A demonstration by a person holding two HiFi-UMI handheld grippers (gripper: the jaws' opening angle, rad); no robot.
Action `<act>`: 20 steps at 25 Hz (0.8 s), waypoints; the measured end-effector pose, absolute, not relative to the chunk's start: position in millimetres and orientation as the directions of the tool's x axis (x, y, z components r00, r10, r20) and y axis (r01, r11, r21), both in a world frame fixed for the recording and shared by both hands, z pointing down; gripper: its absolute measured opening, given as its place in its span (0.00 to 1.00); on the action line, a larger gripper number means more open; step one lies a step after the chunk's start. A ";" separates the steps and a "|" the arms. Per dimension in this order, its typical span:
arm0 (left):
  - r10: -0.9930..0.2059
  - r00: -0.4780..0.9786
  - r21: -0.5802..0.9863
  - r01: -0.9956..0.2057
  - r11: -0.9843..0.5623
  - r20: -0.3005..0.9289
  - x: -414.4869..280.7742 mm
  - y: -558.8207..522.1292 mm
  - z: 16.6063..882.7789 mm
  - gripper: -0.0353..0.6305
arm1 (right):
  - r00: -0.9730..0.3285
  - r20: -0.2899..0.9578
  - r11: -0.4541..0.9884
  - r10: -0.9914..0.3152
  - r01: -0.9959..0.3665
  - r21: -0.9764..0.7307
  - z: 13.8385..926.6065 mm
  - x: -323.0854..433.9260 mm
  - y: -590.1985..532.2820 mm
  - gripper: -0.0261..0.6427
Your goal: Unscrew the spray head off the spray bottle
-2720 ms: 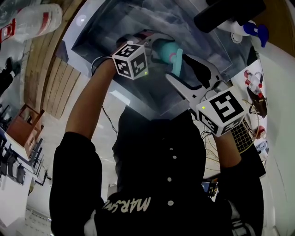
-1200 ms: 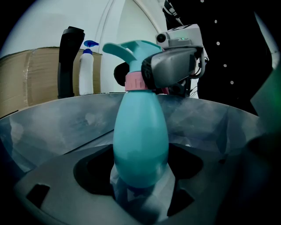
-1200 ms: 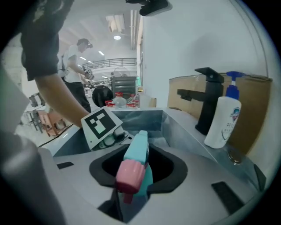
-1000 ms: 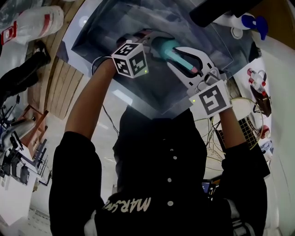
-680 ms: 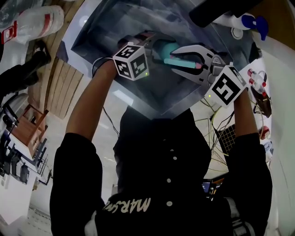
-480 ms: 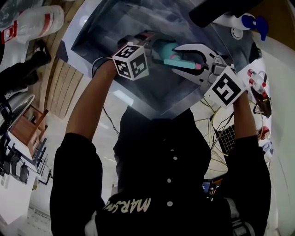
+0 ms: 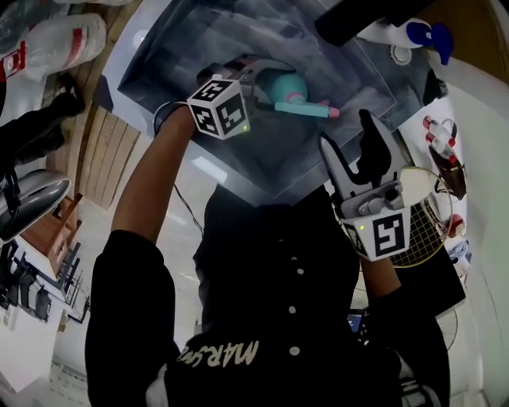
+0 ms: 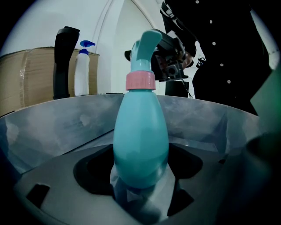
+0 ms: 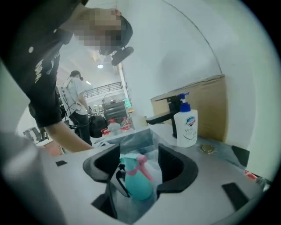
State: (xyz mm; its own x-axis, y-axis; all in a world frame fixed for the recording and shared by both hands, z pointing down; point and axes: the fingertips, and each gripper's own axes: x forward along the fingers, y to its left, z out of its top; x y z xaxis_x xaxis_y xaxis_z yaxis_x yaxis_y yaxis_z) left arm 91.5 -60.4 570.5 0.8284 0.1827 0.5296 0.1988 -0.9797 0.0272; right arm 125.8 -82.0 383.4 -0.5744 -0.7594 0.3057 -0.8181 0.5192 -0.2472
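Steel sink (image 7: 151, 60) fills the background, with a black faucet (image 7: 358, 20) and a white soap bottle (image 7: 398, 32) on the tabletop behind it. Your left gripper (image 7: 266, 79) is clamped on the fat lower end of the teal bottle (image 7: 280, 83) and holds it over the basin, so that the bottle sticks out along the jaws. The spray head (image 7: 306, 109) sits on the neck, with the pink collar (image 8: 140, 81) just under it, and points toward your right side. Your right gripper (image 7: 347, 139) hangs near the sink's front edge, apart from the bottle. Its jaws have just been opening and stand wide, with nothing pressed between them. In the right gripper view, the bottle shows farther off through the gap.
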 end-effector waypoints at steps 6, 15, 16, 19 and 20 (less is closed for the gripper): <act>0.179 0.829 0.023 0.197 -0.980 0.530 91.5 -59.8 570.0 0.63 | -0.589 0.503 0.518 -0.632 -0.804 -0.291 424.0 74.5 -46.9 0.55; 0.172 0.829 0.017 0.192 -0.981 0.533 93.0 -59.4 569.7 0.63 | -0.546 0.593 0.486 -0.592 -0.829 -0.278 457.4 52.8 -60.4 0.57; 0.172 0.828 0.016 0.194 -0.981 0.534 93.0 -59.0 569.7 0.63 | -0.544 0.591 0.488 -0.595 -0.829 -0.272 458.1 52.5 -62.5 0.57; 0.172 0.826 0.006 0.200 -0.980 0.537 92.6 -58.3 569.3 0.63 | -0.558 0.582 0.521 -0.591 -0.815 -0.253 458.9 48.3 -69.0 0.58; 0.171 0.826 0.005 0.200 -0.980 0.536 92.7 -58.2 569.2 0.63 | -0.566 0.577 0.534 -0.589 -0.808 -0.248 458.6 46.8 -71.9 0.58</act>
